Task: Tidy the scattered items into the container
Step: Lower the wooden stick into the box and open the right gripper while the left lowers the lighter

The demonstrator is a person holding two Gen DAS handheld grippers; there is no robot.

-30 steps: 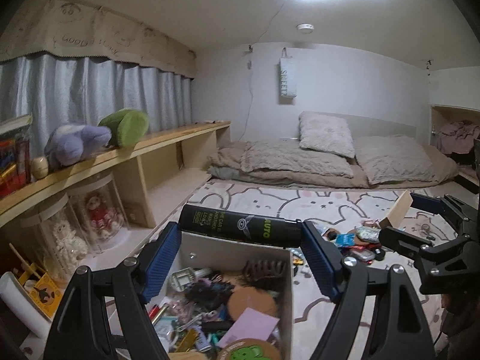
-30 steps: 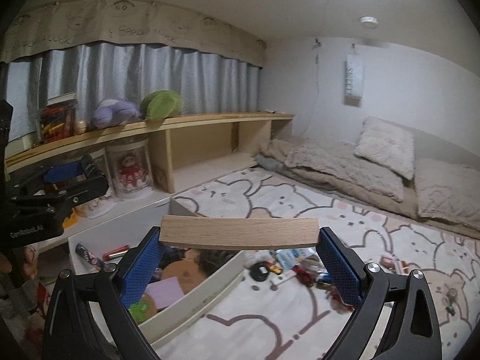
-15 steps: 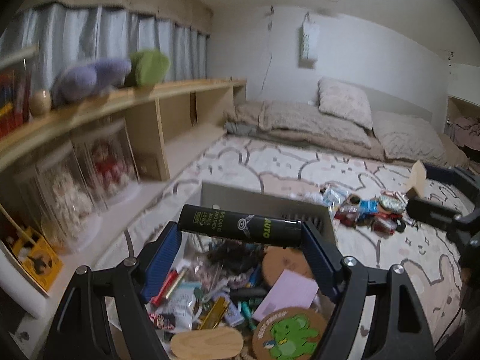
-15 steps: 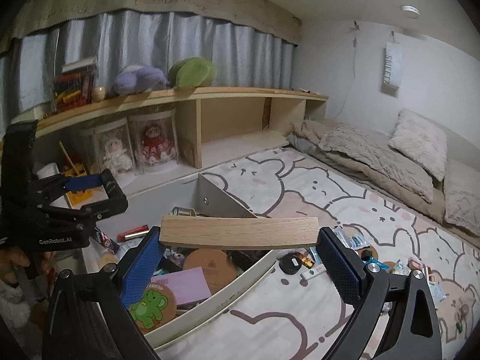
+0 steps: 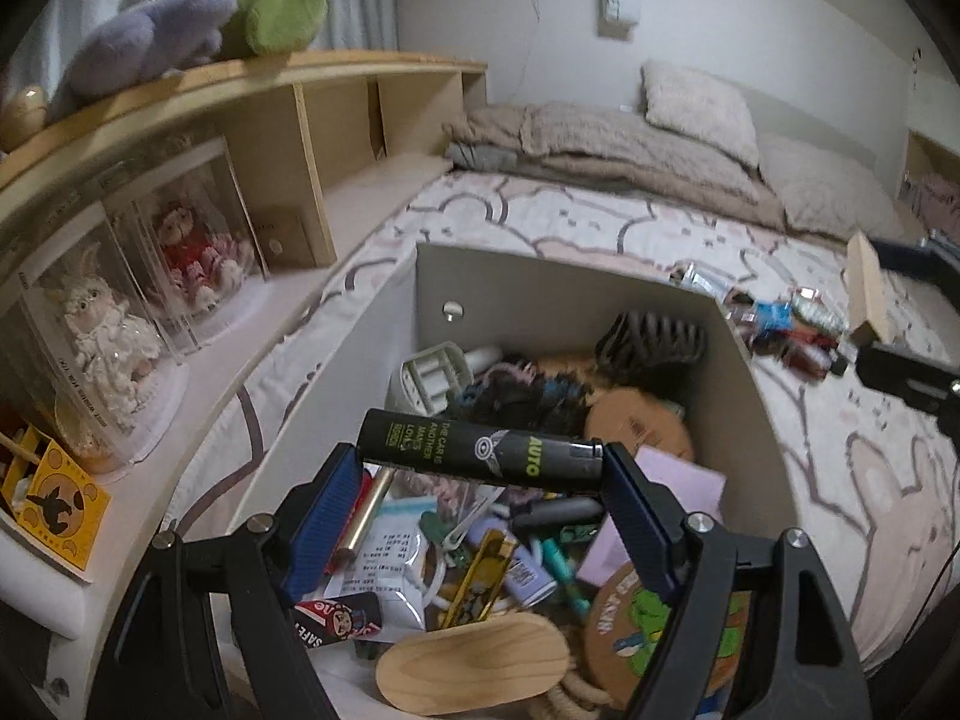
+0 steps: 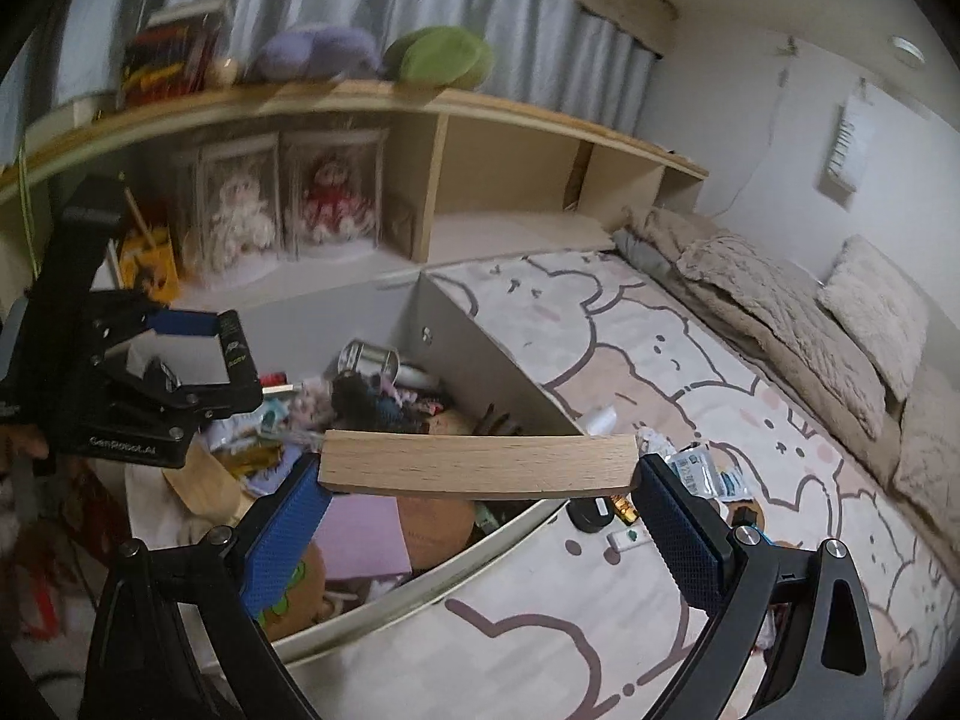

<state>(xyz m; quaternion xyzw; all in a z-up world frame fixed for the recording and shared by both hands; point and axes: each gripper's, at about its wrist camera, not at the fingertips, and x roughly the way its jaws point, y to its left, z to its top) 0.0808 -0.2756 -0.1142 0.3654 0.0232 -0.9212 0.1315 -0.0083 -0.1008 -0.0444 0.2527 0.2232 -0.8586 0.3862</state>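
Note:
My left gripper [image 5: 480, 474] is shut on a black tube with "AUTO" lettering [image 5: 480, 450], held crosswise above the open grey box [image 5: 540, 282] full of small items. My right gripper [image 6: 477, 480] is shut on a curved wooden block [image 6: 477, 463], held over the box's near wall [image 6: 420, 594]. The left gripper with the tube also shows in the right wrist view [image 6: 198, 354]. The right gripper with the block shows at the right edge of the left wrist view [image 5: 870, 294]. Scattered small items [image 5: 786, 324] lie on the bedspread beside the box; they also show in the right wrist view [image 6: 690, 480].
A wooden shelf [image 5: 336, 138] with doll cases [image 5: 198, 252] runs along the left. Plush toys [image 5: 192, 30] sit on top. Pillows and a blanket [image 5: 630, 138] lie at the far end of the bed. The box holds coasters, a purple pad [image 5: 672, 492], a hair claw [image 5: 654, 336].
Both grippers have moved toward and down over the box, still holding the tube and the block. The box contents now fill more of both views.

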